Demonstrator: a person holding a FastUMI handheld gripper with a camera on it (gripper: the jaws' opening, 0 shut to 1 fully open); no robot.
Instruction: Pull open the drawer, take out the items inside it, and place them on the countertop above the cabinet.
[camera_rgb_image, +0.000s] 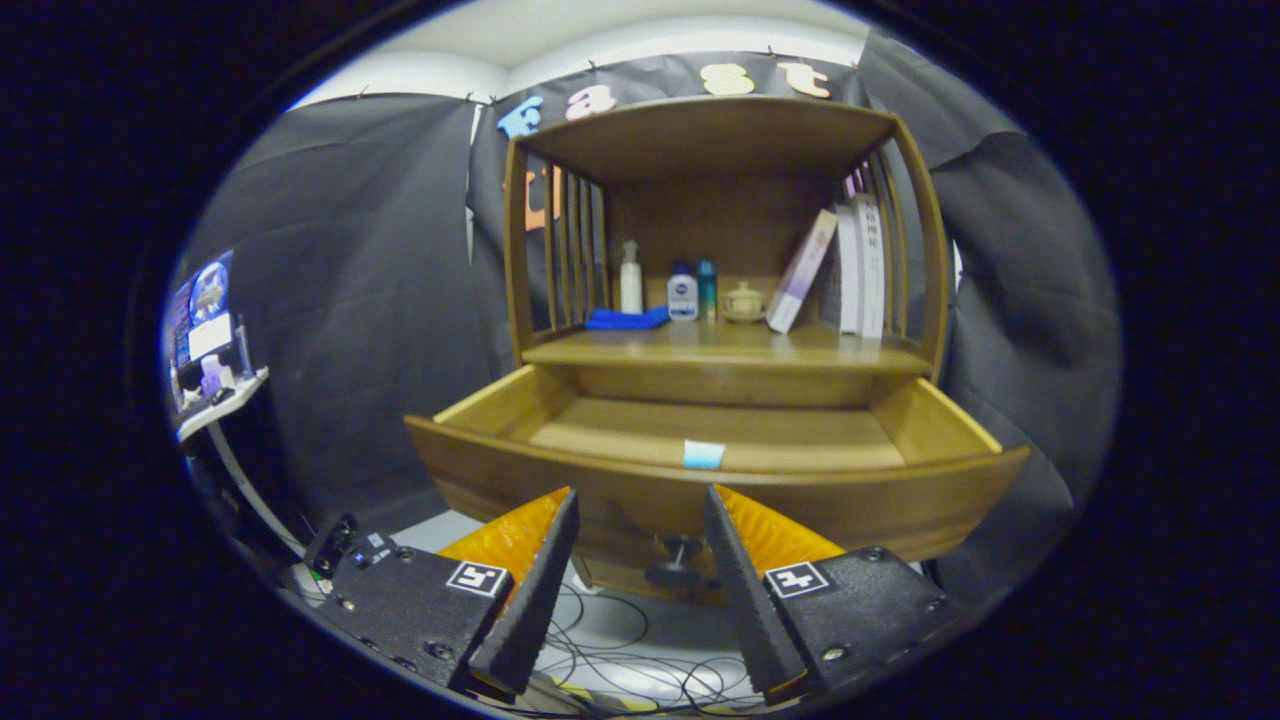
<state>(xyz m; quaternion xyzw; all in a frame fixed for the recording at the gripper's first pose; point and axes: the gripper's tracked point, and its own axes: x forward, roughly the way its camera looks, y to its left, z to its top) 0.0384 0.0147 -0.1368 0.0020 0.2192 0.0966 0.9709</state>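
The wooden drawer (500, 470) stands pulled out from the cabinet, just ahead of my fingers. A small pale blue item (703, 454) lies inside it near the front wall, only its top showing over the rim. The dark round knob (678, 562) on the drawer front sits between my fingers, a little beyond their tips. My gripper (640, 498) is open and holds nothing. The countertop (620, 348) above the drawer carries a blue cloth (627, 319), a white pump bottle (631, 279), two small bottles (683, 297), a little pot (743, 302) and leaning books (800, 272).
Slatted side walls and a roof enclose the countertop space. Loose cables (640, 665) lie on the floor under my fingers. A stand with a screen (205, 335) is off to the left, beside the black cloth wall.
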